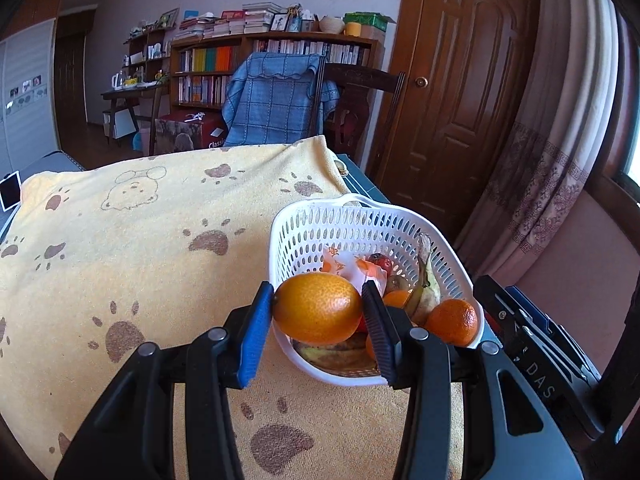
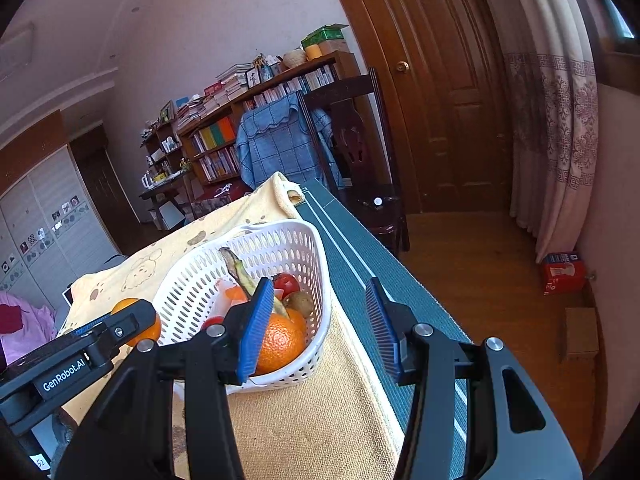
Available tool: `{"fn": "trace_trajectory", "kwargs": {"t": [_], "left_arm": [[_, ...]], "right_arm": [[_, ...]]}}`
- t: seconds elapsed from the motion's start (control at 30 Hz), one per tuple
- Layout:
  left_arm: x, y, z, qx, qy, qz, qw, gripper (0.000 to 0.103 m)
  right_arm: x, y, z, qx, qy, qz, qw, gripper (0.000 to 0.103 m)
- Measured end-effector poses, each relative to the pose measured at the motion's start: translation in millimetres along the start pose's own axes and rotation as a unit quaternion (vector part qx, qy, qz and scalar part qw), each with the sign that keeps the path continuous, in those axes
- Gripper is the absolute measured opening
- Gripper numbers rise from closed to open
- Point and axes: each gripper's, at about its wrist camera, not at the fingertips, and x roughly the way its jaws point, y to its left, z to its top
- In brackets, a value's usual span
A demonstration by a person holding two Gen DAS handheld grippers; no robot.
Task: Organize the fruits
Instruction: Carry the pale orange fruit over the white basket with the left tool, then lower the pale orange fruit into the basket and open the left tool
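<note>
My left gripper [image 1: 318, 306] is shut on an orange [image 1: 318, 308], held just above the near left rim of the white plastic basket [image 1: 320, 220]. Inside the basket lie a second orange [image 1: 454, 322], bananas [image 1: 428, 288], a red fruit [image 1: 380, 262] and a wrapped snack [image 1: 348, 266]. In the right wrist view the same basket [image 2: 280, 248] holds an orange [image 2: 280, 342], a tomato [image 2: 288, 284] and a kiwi [image 2: 301, 302]. My right gripper [image 2: 320, 322] stands open just right of the basket with nothing between its fingers. The left gripper's orange [image 2: 134, 318] shows at the basket's left.
A yellow paw-print towel [image 1: 140, 240] covers the table; a green mat [image 2: 360, 264] runs along its right edge. A wooden chair [image 2: 360, 140] draped with a blue cloth stands beyond the table, then a bookshelf [image 1: 272, 68], a door [image 1: 460, 80] and curtains [image 2: 560, 120].
</note>
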Motion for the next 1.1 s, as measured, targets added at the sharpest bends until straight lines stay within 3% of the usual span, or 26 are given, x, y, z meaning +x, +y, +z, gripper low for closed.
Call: {"fn": "trace_trajectory", "kwargs": {"t": [1.1], "left_arm": [[16.6,-0.9,5.1,0.028,0.001,0.020,0.9994,0.046]], "right_arm": [[0.1,-8.6,0.7,0.000,-0.002,-0.003,1.000,0.050]]}}
